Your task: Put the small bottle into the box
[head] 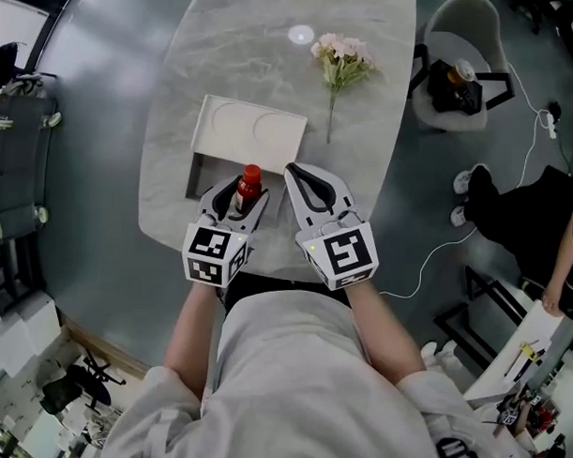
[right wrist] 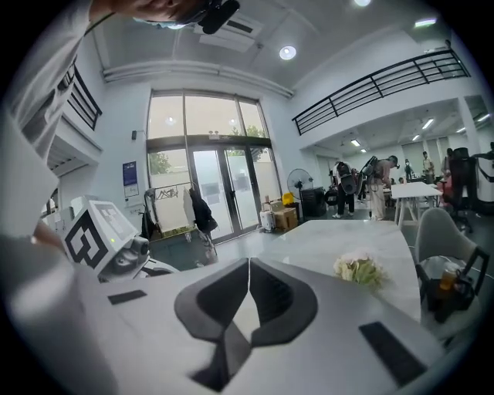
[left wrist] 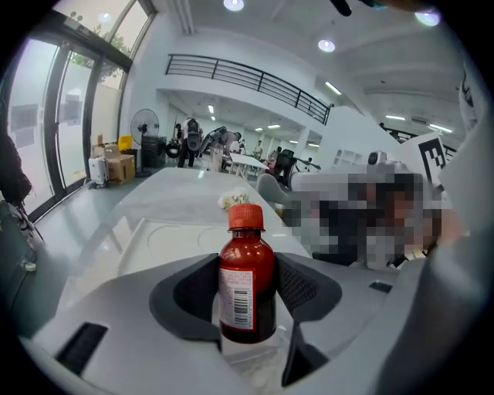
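A small dark-red bottle [head: 247, 191] with an orange-red cap stands upright between the jaws of my left gripper [head: 241, 195], which is shut on it; in the left gripper view the bottle [left wrist: 246, 284] fills the gap between the dark pads. It is held just at the near edge of the white box [head: 245, 137], an open tray with two round hollows, seen beyond the bottle as the box [left wrist: 185, 235]. My right gripper [head: 301, 175] is beside the left one, shut with nothing in it; its jaws meet in the right gripper view [right wrist: 248, 284].
A bunch of pale flowers [head: 341, 61] lies on the marble table [head: 237, 43] to the right of the box. A chair with a bag [head: 458, 79] stands past the table's right edge. Grey floor surrounds the table.
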The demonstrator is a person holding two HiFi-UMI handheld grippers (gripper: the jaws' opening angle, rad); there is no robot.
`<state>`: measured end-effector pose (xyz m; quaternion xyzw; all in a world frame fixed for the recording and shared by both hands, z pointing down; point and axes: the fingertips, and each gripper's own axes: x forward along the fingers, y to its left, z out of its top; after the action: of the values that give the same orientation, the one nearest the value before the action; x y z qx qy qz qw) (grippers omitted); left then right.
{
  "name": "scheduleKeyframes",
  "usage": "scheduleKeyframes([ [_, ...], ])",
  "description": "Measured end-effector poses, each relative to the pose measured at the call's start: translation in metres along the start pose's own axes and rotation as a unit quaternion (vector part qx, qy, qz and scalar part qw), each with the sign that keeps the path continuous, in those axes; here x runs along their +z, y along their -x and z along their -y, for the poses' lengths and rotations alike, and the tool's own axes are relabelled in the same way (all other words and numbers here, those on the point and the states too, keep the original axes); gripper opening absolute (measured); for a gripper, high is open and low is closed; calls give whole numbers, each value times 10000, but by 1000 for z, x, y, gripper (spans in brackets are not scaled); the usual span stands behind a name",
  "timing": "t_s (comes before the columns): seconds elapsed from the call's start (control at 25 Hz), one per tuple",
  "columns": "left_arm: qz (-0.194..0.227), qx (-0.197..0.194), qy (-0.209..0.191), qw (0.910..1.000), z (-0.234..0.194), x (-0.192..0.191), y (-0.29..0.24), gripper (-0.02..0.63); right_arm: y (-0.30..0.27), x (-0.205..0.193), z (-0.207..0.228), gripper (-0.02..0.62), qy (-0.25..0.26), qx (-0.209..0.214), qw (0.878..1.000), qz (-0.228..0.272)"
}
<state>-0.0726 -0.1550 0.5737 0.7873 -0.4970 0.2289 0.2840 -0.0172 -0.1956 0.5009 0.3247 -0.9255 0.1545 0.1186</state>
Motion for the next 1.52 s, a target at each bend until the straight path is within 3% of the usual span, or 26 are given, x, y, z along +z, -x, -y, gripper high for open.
scheduleKeyframes([
  [0.24,-627,26,238,9977,-7,-40,-21,235,1,-20,6,26,-135,-123,9997,-163],
  [0.56,-751,-86,219,9969,-2,-50,-31,235,9,-27,9,26,-229,-285,9991,-216],
  [0.92,-1190,-118,328,9923,-4,-74,-45,235,13,-28,11,26,-247,-399,9987,-177],
  [1.52,-2003,-87,-8,9797,-3,-111,-63,235,25,-30,21,26,-311,-641,9973,-177],
])
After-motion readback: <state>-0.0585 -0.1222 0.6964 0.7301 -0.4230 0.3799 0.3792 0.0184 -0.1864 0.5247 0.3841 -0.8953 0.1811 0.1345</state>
